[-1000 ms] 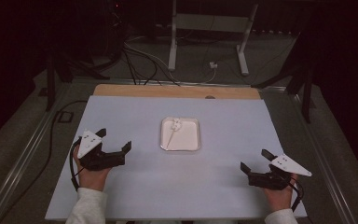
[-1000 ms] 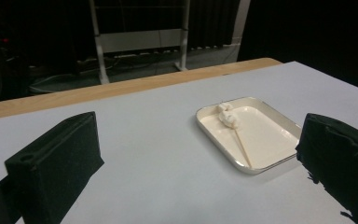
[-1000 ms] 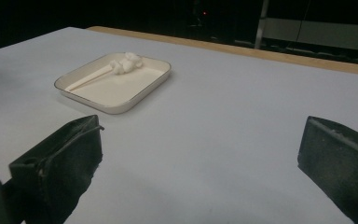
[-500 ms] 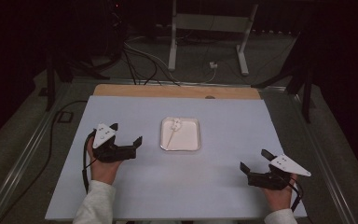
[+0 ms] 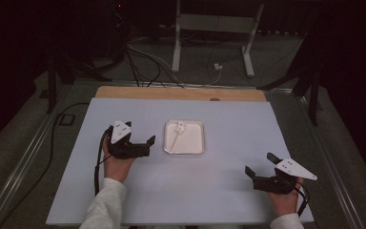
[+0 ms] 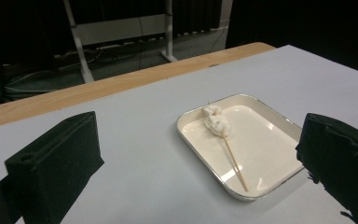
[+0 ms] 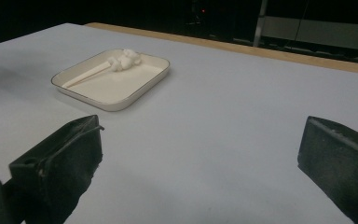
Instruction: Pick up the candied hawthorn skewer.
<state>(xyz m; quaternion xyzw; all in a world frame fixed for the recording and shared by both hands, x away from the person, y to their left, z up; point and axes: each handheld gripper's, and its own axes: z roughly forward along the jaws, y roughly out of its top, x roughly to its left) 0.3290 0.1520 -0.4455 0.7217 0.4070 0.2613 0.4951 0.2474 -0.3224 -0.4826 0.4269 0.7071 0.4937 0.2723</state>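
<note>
Skewer (image 5: 176,135) with white lumps lies in the tray (image 5: 196,149) mid-table. Left gripper (image 5: 139,140) hovers just left of the tray, jaws wide apart and empty. Right gripper (image 5: 261,165) sits near the right front corner, also gaping, holding nothing.

Dark lab: floor cables (image 5: 143,67), metal stand (image 5: 214,28), work table (image 5: 228,191).
</note>
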